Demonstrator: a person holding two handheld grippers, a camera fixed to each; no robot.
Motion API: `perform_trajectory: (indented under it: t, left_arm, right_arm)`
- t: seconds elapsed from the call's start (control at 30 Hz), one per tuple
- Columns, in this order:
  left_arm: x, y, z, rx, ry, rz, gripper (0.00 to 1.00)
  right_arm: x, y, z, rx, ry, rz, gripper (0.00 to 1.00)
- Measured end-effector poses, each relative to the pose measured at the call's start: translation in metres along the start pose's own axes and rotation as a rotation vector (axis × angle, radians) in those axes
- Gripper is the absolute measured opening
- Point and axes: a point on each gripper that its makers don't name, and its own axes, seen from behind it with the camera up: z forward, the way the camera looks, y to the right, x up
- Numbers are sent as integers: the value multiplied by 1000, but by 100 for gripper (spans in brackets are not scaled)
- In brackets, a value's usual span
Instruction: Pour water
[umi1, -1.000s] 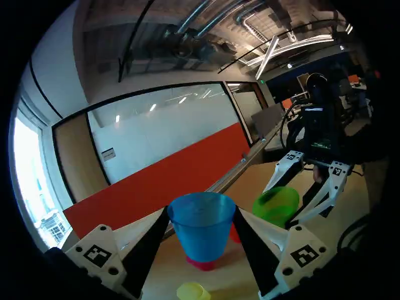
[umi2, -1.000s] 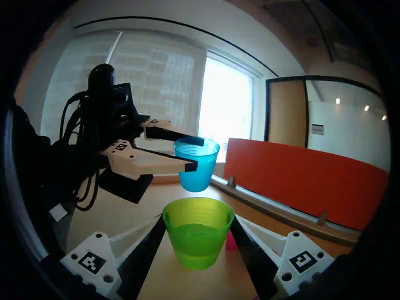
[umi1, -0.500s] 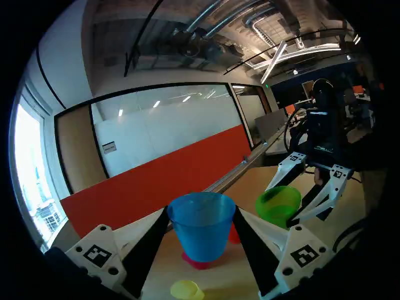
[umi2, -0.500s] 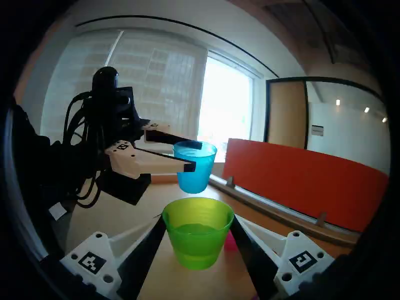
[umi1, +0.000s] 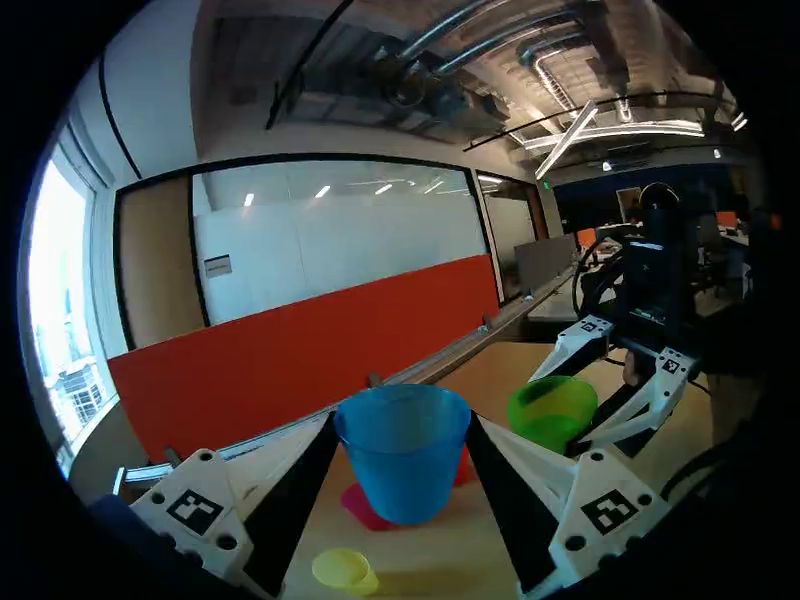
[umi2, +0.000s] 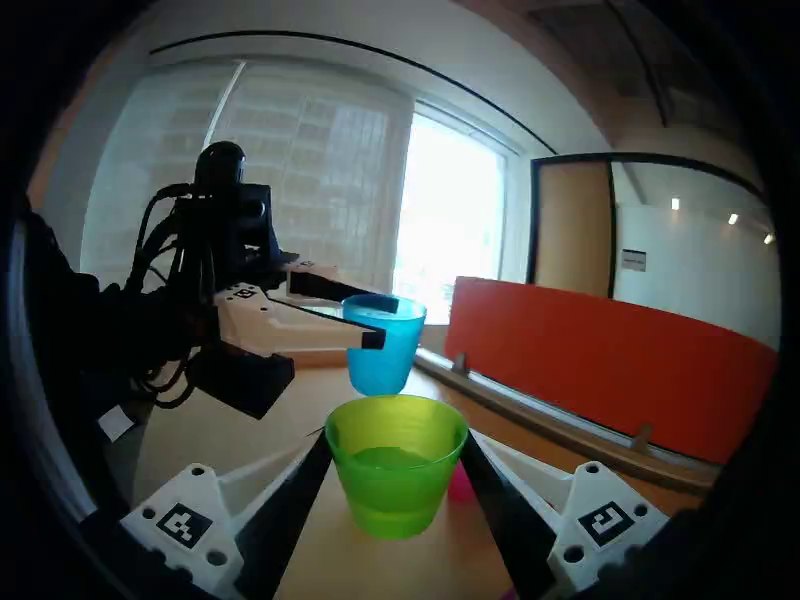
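Both claws are loaded here. Our left claw (umi1: 402, 428) is pinching the blue cup (umi1: 402, 470) by its sides, and our right claw (umi2: 397, 445) has the green cup (umi2: 397, 485) pinched the same way. Both cups are upright, rims up, and held in the air above the tabletop (umi1: 450, 555).

The green cup has a darker band in its lower part that we read as water. We can't tell if the blue one has anything in it.

What matters for the pour is how the two rims line up. In the right gripper view the blue cup sits straight ahead of the green one, just past its far rim and a bit higher, with a gap between them. So we'd guess whichever cup does the pouring has to tip toward the other along that line. The claws face each other, so neither one is obviously closer.

Below on the tabletop there's a small yellow cup (umi1: 345, 570) near the edge closest to us, and a pink thing (umi1: 360, 505) behind it — watch for drips there.
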Motion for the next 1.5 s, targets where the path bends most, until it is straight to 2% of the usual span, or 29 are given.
perform_trajectory:
  t: [0.17, 0.3, 0.57, 1.0, 1.5]
  left_arm:
    - [-10, 1, 0, -11, -19, -44, 89]
    - [-18, 5, -2, -25, -38, -59, 89]
    - [-38, 11, -4, -45, -84, -62, 89]
    - [-89, 21, -3, -70, -194, -68, 90]
    - [-121, 34, -3, -105, -268, -61, 89]
  right_arm:
    - [-1, 0, -1, 4, -9, -2, 92]
    - [-4, -1, -2, 12, -26, -1, 92]
    - [-18, -5, -5, 30, -84, -4, 92]
    - [-45, -10, -10, 53, -171, 5, 92]
    - [-67, -11, -17, 74, -240, 13, 92]
